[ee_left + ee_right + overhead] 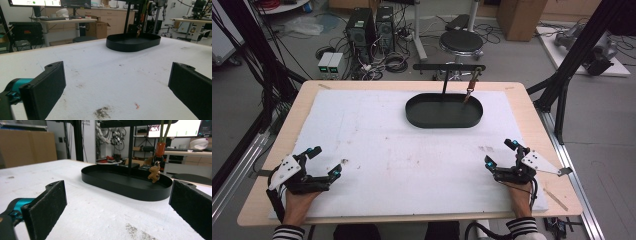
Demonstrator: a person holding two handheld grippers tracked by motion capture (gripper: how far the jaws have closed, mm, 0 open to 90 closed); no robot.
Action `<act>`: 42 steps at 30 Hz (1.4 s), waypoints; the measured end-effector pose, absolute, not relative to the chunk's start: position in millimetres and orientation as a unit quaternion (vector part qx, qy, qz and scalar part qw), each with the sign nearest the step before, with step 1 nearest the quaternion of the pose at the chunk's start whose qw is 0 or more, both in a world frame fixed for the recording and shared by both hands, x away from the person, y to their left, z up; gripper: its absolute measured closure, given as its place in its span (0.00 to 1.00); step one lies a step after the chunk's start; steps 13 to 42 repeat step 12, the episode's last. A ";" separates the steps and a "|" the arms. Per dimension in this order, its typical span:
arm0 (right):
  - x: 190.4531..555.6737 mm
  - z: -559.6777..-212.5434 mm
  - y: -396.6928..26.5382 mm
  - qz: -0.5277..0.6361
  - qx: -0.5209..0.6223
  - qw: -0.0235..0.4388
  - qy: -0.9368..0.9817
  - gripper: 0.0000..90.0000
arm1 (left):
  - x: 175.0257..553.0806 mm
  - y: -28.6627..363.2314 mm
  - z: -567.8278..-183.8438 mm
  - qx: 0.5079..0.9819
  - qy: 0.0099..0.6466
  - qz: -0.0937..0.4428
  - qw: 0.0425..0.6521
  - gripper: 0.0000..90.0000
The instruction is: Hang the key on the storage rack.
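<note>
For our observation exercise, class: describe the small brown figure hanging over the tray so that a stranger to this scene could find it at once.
Start at the black oval tray on the far side of the white foam-covered table. A black T-shaped stand rises from it. The small brown gingerbread-man charm dangles from the bar's right end on an orange-topped strap, the one brown thing among black parts.

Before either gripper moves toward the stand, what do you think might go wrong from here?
1. The charm hangs by a strap from the stand's bar; a grab could set it swinging out of the open right gripper.
2. The stand's thin post rises from the tray; a sideways pull might tip or drag it.
3. The tray's raised rim could catch a low jaw; the left gripper is also open.
</note>
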State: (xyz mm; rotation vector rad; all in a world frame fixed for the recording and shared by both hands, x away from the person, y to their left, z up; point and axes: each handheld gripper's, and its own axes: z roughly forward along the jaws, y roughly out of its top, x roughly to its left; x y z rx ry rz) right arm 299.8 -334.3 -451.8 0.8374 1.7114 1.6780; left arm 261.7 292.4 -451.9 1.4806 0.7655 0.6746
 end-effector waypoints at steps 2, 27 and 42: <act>298.8 -452.4 -335.1 0.633 0.315 0.299 0.641 0.00 | 261.6 292.7 -451.9 0.645 0.333 0.293 0.623 0.02; 297.0 -453.5 -334.9 0.636 0.313 0.307 0.635 0.00 | 261.7 294.2 -452.2 0.640 0.336 0.290 0.627 0.02; 297.0 -453.5 -334.9 0.636 0.313 0.307 0.635 0.00 | 261.7 294.2 -452.2 0.640 0.336 0.290 0.627 0.02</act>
